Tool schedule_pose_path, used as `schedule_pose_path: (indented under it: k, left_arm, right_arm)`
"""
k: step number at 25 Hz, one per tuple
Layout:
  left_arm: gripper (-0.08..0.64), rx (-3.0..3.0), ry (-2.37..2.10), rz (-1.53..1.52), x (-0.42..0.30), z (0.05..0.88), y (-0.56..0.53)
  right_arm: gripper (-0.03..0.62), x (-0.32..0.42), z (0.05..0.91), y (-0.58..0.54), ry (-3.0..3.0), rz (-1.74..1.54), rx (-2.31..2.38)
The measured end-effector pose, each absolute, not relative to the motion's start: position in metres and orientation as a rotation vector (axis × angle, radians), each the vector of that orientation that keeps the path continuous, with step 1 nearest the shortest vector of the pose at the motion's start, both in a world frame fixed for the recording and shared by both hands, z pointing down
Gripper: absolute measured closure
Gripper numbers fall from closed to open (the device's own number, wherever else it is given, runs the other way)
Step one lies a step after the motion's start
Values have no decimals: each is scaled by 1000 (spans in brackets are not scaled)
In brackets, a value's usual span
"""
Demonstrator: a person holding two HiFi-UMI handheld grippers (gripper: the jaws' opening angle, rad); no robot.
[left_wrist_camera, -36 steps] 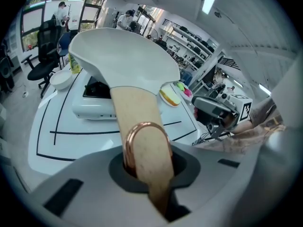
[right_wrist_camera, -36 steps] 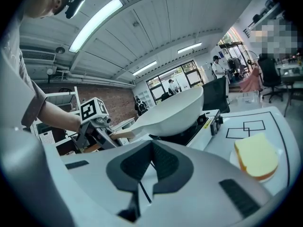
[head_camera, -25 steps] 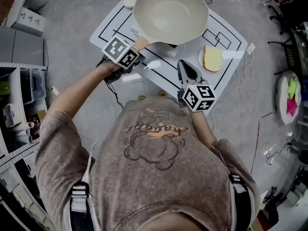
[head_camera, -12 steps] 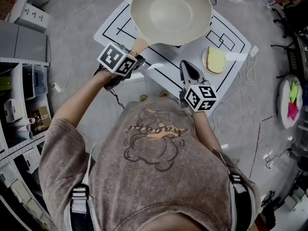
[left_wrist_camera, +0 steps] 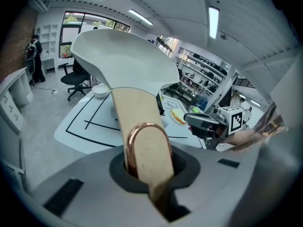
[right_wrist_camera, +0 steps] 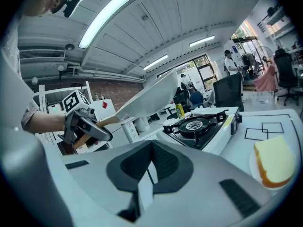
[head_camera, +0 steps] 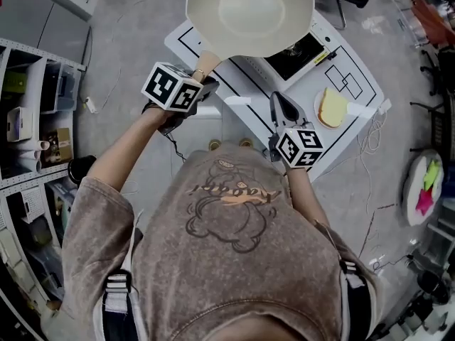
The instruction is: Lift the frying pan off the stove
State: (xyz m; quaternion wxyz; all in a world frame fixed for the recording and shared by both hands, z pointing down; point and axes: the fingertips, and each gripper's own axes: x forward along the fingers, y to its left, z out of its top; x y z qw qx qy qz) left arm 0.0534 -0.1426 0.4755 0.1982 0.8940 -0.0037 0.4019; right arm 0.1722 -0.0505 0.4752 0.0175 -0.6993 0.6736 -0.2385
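Since the earlier frame the frying pan [head_camera: 249, 13] has come up and slid off to the left. The stove [head_camera: 302, 48], covered by the pan a second ago, now shows from under its right rim. The right gripper [head_camera: 277, 99] has barely shifted along the table's near edge.

Current state as we read it:
- Left gripper [head_camera: 205, 82]: jaws nearly together, clamped on the pan's wooden handle [head_camera: 202, 66]. In the left gripper view the handle [left_wrist_camera: 137, 122] runs straight out from between the jaws, with its copper ring [left_wrist_camera: 142, 131] at the held end.
- The pan is in the air, clear of the burner. In the right gripper view it [right_wrist_camera: 151, 100] hangs tilted, up and left of the stove [right_wrist_camera: 199, 126], with open space between them. From the head view we see it over the far-left part of the table [head_camera: 259, 84].
- Right gripper: jaws together, nothing between them. It is held over the near edge of the table, pointing toward the stove and well apart from the pan.
- A plate with a yellow slice [head_camera: 333, 107] sits near the table's right edge, beside the stove.
- A small white bowl [left_wrist_camera: 100, 91] stands near the table's far-left corner, below the pan in the left gripper view.
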Motion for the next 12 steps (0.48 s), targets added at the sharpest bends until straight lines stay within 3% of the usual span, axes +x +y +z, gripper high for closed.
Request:
schedule_pose_path:
  k: [12]
  left_arm:
    - [515,2399,-357,910,-22,471,-157]
  right_arm:
    - [597,118,469,-89,2356,-735,-1966]
